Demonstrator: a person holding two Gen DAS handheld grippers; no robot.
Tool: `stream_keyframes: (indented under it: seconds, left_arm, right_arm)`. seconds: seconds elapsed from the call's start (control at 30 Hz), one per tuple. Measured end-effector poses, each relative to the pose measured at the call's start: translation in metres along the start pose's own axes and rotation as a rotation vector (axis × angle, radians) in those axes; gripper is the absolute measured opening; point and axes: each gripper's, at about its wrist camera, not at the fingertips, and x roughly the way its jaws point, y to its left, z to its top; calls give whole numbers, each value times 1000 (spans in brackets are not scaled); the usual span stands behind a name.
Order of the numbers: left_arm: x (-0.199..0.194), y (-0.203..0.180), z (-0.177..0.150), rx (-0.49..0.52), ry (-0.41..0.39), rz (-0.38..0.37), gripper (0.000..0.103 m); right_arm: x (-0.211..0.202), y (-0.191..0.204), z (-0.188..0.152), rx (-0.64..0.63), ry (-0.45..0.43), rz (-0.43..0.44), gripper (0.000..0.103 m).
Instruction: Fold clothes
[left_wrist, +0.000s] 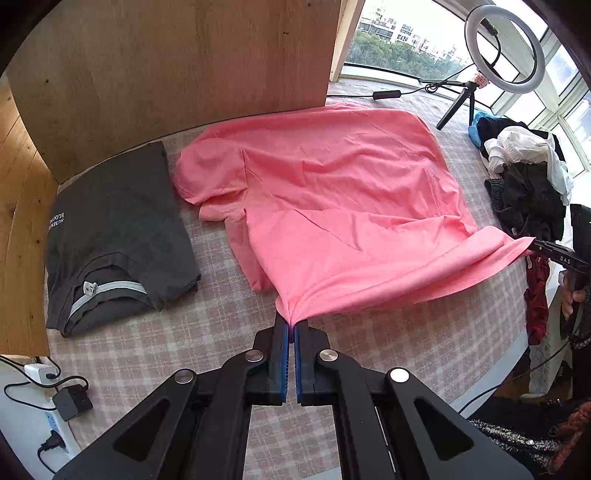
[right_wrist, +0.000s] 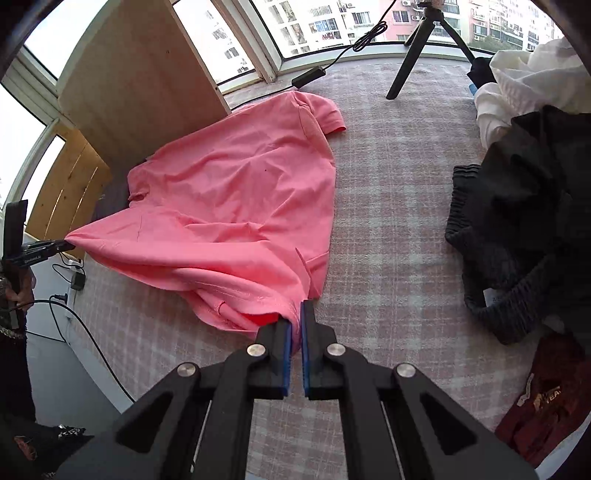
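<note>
A pink T-shirt (left_wrist: 332, 192) lies spread on the checked tablecloth (left_wrist: 207, 343), with its near hem lifted. My left gripper (left_wrist: 292, 326) is shut on one corner of the hem. My right gripper (right_wrist: 296, 317) is shut on the other hem corner, and it shows at the right edge of the left wrist view (left_wrist: 535, 245). The left gripper shows at the left edge of the right wrist view (right_wrist: 64, 243). The shirt (right_wrist: 236, 192) is stretched between the two grippers. Its sleeves lie at the far end.
A folded dark grey T-shirt (left_wrist: 118, 236) lies left of the pink one, beside a wooden panel (left_wrist: 166, 74). A pile of dark and white clothes (right_wrist: 524, 192) sits at the right. A ring light on a tripod (left_wrist: 502, 48) stands at the back. Cables and a power strip (left_wrist: 40, 373) lie off the table's left edge.
</note>
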Motion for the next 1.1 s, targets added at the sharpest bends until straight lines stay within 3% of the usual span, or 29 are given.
stream_keyframes:
  seconds: [0.07, 0.13, 0.2, 0.27, 0.3, 0.37, 0.43, 0.47, 0.57, 0.7, 0.8, 0.87, 0.9, 0.93, 0.97, 1.07, 1.1]
  left_arm:
    - [17, 8, 14, -20, 25, 2, 2]
    - [44, 17, 31, -46, 61, -20, 8]
    - [66, 21, 44, -44, 82, 58, 9]
    - [70, 27, 45, -65, 75, 44, 11]
    - [66, 30, 41, -73, 62, 3, 13]
    - [57, 29, 28, -53, 45, -29, 26]
    - [51, 26, 13, -28, 44, -33, 32]
    - [53, 25, 6, -29, 57, -49, 32]
    - [62, 13, -5, -44, 84, -69, 32]
    - [78, -24, 6, 8, 77, -116, 32]
    - [97, -51, 22, 75, 89, -98, 32]
    - [112, -61, 32, 120, 101, -42, 32]
    - [121, -62, 34, 135, 118, 1, 30]
    - [131, -62, 36, 149, 136, 44, 13]
    - [134, -56, 35, 134, 149, 59, 2]
    - [126, -36, 28, 76, 127, 73, 0]
    - [113, -27, 22, 51, 103, 77, 0]
  right_arm:
    - [4, -9, -3, 55, -7, -9, 4]
    - [36, -21, -3, 48, 101, -160, 6]
    - [60, -34, -9, 27, 162, -222, 9]
    - [68, -32, -9, -2, 188, -218, 11]
    - [70, -29, -9, -25, 194, -218, 13]
    - [66, -16, -8, -98, 176, -220, 28]
    - [64, -5, -5, -165, 162, -218, 45]
    - [62, 0, -4, -199, 155, -217, 48]
    - [64, 14, 0, -272, 150, -207, 48]
    - [77, 21, 4, -316, 176, -204, 48]
    - [82, 20, 4, -327, 192, -203, 48]
    - [84, 17, 5, -335, 195, -212, 48]
    - [85, 15, 5, -333, 197, -216, 48]
    - [86, 12, 6, -332, 198, -220, 48]
    - [87, 8, 6, -327, 201, -221, 48]
    - [92, 0, 5, -305, 213, -202, 47]
    - [93, -2, 5, -291, 218, -182, 42]
